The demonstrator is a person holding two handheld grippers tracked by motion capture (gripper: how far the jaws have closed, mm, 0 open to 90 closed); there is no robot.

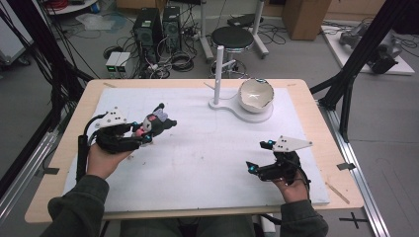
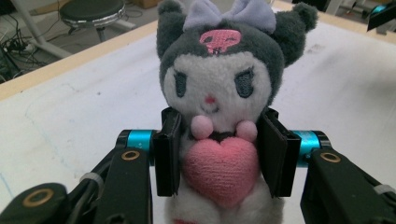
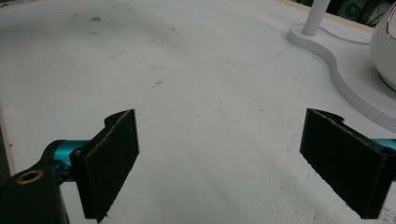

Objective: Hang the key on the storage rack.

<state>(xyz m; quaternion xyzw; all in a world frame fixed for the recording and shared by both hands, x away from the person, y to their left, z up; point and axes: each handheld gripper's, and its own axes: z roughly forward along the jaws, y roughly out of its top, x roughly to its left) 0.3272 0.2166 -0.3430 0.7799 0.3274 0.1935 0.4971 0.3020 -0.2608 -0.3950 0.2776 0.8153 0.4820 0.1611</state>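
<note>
Left claw (image 2: 219, 154) clenched on plush doll (image 2: 217, 88), doll's feet cut off; right claw (image 3: 233, 163) released, empty

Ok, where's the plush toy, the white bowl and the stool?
plush toy (image 2: 215, 88), left gripper view, on its white face.
white bowl (image 1: 255, 95), high view, on its inside wall.
stool (image 1: 232, 36), high view, on its black seat.
</note>
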